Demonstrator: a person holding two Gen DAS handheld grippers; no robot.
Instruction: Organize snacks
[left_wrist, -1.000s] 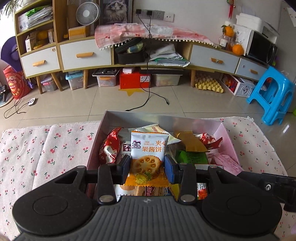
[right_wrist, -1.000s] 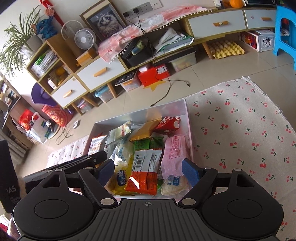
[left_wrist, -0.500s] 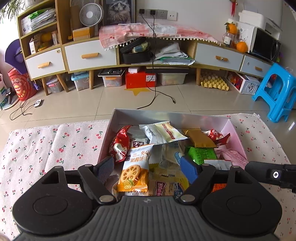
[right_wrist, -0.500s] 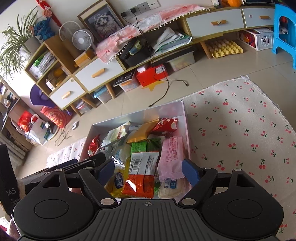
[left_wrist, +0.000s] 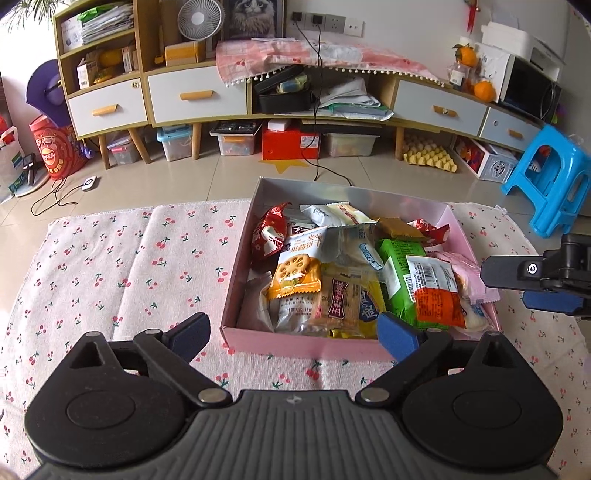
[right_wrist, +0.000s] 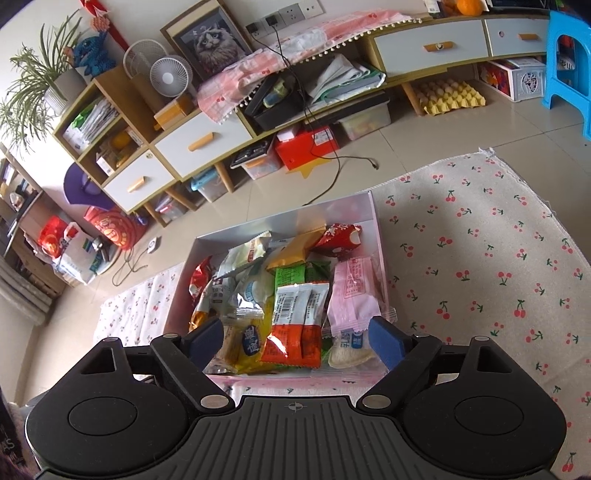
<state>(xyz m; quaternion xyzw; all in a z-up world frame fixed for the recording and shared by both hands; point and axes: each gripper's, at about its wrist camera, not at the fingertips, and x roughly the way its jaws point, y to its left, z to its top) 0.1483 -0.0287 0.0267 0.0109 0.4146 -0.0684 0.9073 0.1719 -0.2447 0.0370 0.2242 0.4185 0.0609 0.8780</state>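
Observation:
A pink box full of snack packets stands on the cherry-print cloth. The jam biscuit packet lies on top of the pile inside, left of centre. My left gripper is open and empty, held back above the box's near wall. My right gripper is open and empty above the box's near end, over an orange and white packet and a pink packet. The right gripper also shows at the right edge of the left wrist view.
The cloth lies on a tiled floor. A long low cabinet with drawers runs along the back wall. A blue plastic stool stands at the right. A black cable trails on the floor toward the box.
My left gripper opened and let the jam biscuit packet fall into the box, then drew back and up. The right gripper stayed open and shifted slightly.

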